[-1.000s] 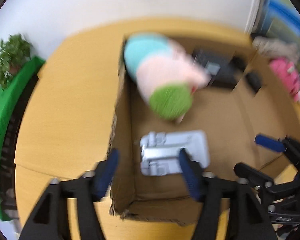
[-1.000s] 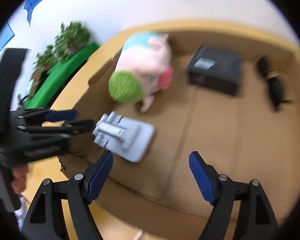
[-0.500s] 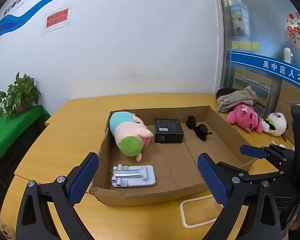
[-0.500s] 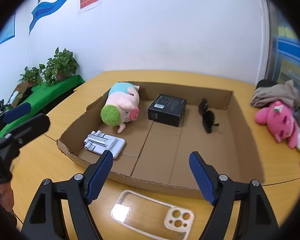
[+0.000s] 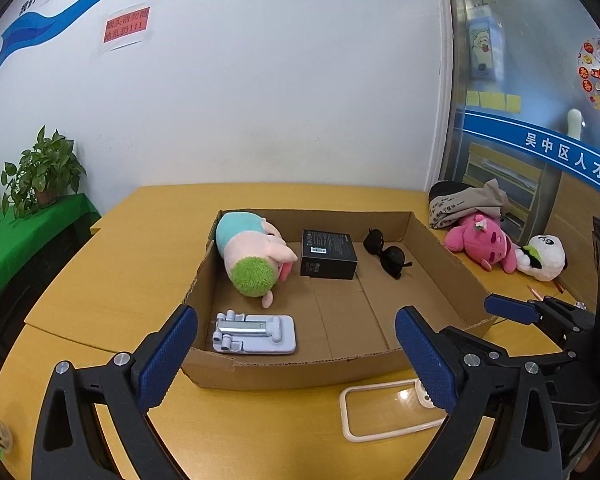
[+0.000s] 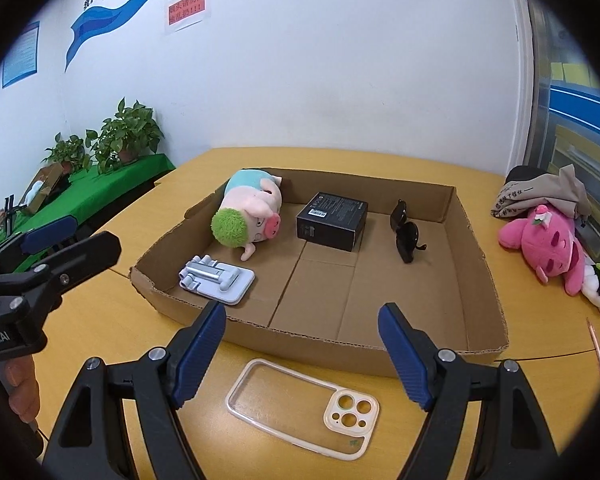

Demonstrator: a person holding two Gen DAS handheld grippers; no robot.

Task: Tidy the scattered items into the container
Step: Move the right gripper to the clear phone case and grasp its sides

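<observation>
A shallow cardboard box lies on the yellow table. Inside it are a plush pig, a black box, black sunglasses and a grey phone stand. A clear phone case lies on the table in front of the box. My left gripper is open and empty above the box's near left. My right gripper is open and empty just above the phone case.
A pink plush, a panda plush and a pile of cloth lie on the table right of the box. A green-covered bench with potted plants stands at the left. A pencil lies at right.
Both grippers have pulled back and up from inside the box. The phone stand now lies free in the box's near left corner. The phone case has come into view.
</observation>
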